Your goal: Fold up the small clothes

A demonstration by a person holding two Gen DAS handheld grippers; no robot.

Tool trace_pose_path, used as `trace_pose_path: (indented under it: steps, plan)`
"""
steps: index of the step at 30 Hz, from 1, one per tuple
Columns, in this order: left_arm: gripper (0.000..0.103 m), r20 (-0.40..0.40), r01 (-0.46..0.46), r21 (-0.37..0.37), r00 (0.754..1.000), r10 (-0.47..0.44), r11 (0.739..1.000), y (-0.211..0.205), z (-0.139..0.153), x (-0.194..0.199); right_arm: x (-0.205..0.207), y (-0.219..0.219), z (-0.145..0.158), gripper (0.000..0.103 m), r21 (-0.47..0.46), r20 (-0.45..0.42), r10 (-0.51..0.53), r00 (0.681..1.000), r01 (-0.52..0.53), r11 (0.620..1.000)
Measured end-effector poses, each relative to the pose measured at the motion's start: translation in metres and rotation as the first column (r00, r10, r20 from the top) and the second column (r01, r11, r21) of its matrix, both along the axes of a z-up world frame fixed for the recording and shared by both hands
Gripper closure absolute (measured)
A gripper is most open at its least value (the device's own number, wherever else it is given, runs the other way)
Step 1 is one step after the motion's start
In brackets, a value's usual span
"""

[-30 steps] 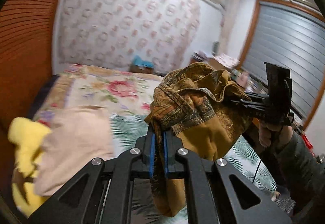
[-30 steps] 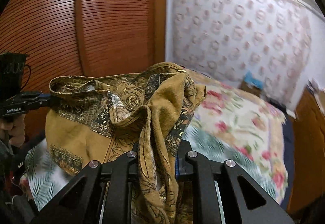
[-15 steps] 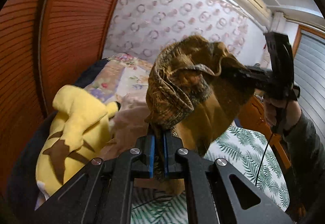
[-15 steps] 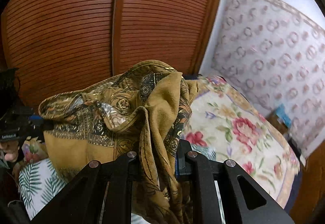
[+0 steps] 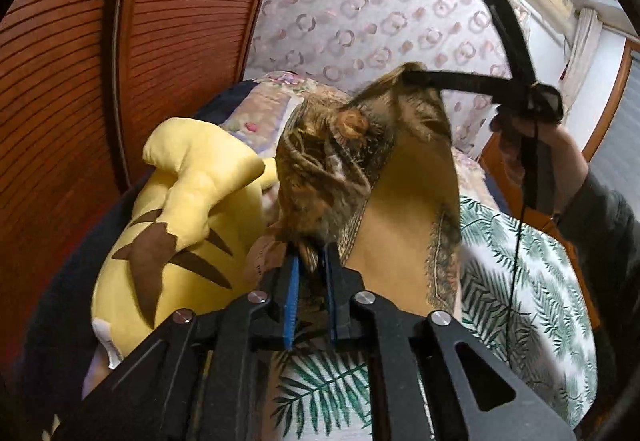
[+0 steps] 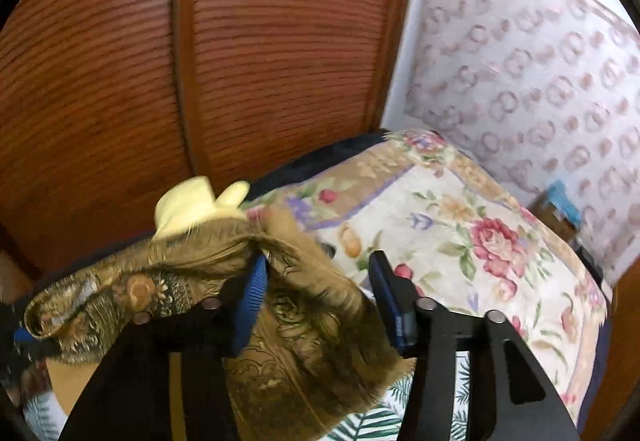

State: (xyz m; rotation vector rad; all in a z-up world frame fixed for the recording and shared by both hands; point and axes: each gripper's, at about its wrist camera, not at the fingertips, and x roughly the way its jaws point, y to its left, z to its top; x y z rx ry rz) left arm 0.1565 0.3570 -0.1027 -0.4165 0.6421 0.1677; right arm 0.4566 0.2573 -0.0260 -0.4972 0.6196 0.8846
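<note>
A brown-gold patterned garment (image 5: 360, 177) hangs bunched between my two grippers above the bed. My left gripper (image 5: 311, 268) still pinches its lower bunch between the blue pads, though the jaws are opening slightly. In the right wrist view my right gripper (image 6: 320, 273) has its jaws opening wide. The garment (image 6: 304, 325) sags between them and lies over the left pad (image 6: 254, 293) without being pressed. Seen from the left wrist, the right gripper (image 5: 412, 76) is high at the upper right, held by a hand (image 5: 516, 137), with the garment's top edge at its tip.
A yellow plush toy (image 5: 180, 209) lies close on the left, against the dark bed edge and ribbed wooden wardrobe doors (image 5: 80, 81). A beige cloth (image 5: 258, 255) peeks out beside it. A leaf-print sheet (image 5: 520, 281) and a floral quilt (image 6: 460, 225) cover the bed.
Both grippers carried the garment sideways and down toward the plush toy and the wardrobe. The right jaws went from shut on the garment to wide apart.
</note>
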Motion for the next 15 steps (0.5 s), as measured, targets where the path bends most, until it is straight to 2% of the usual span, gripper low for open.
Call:
trace_pose_path:
  steps: [2, 4, 8, 10, 13, 15]
  plan:
    - [0.077, 0.017, -0.006, 0.011, 1.0, 0.006, 1.0, -0.002, 0.004, -0.005, 0.0, -0.01, 0.008, 0.045, 0.036, 0.025, -0.031, 0.999, 0.03, 0.999]
    - [0.061, 0.044, -0.016, 0.022, 0.999, 0.015, 1.0, -0.002, 0.008, -0.01, -0.007, -0.024, 0.016, 0.045, 0.082, 0.03, -0.035, 0.999, 0.032, 0.996]
    - [0.052, 0.09, -0.021, 0.067, 0.996, 0.014, 0.998, -0.007, 0.021, -0.014, -0.024, -0.034, 0.018, 0.045, 0.099, 0.039, -0.004, 0.999, 0.0, 0.995]
    - [0.029, 0.108, -0.014, 0.08, 0.994, 0.006, 0.997, -0.009, 0.026, -0.012, -0.036, -0.044, 0.017, 0.045, 0.1, 0.041, 0.008, 0.999, -0.012, 0.995]
    - [0.024, 0.097, 0.016, 0.096, 0.995, -0.025, 0.995, -0.014, 0.029, 0.002, -0.037, -0.06, 0.012, 0.045, 0.104, 0.001, 0.024, 1.0, -0.024, 0.994]
    - [0.022, 0.086, 0.036, 0.103, 0.995, -0.045, 0.994, -0.019, 0.028, 0.011, -0.024, -0.073, 0.006, 0.045, 0.099, -0.07, 0.0, 0.998, 0.007, 0.995]
